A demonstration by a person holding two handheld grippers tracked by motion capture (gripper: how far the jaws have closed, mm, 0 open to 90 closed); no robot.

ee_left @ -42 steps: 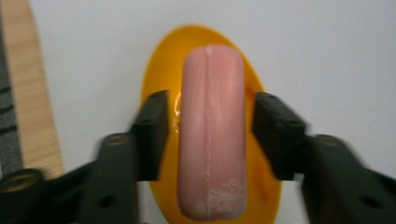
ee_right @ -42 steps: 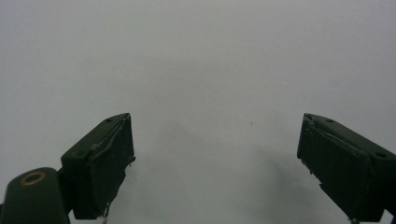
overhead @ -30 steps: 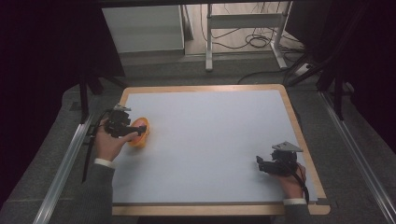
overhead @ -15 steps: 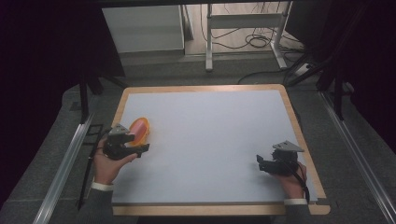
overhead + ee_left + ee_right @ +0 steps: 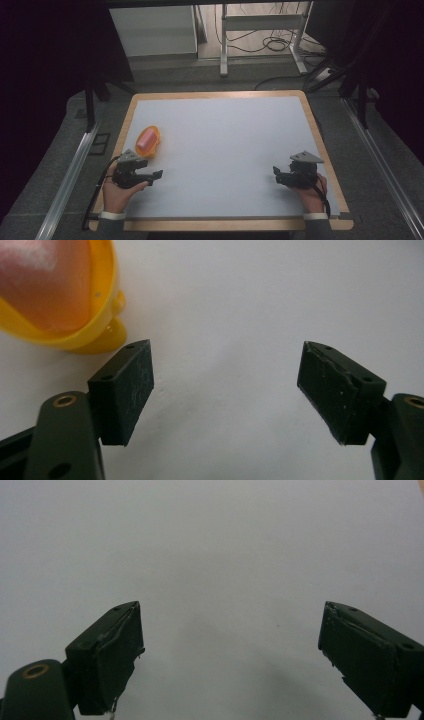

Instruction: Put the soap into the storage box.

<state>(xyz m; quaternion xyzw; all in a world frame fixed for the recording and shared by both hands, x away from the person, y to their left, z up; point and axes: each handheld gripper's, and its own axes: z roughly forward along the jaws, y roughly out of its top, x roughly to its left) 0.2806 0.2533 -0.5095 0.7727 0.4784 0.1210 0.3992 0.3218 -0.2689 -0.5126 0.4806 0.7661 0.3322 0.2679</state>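
A yellow dish holding a pink rounded lump lies on the white table top at the left; the left gripper view shows the yellow dish at its top left. My left gripper sits just in front of the dish, apart from it, jaws wide open with bare table between them. My right gripper rests near the table's right front corner, also open on nothing.
The white table top has a wooden rim. Metal rails run along both sides on the grey floor. A white cabinet and desk legs with cables stand beyond the far edge.
My left gripper has let go of the yellow dish and drawn back toward the front edge. The dish stays where it was set. The right gripper has not moved.
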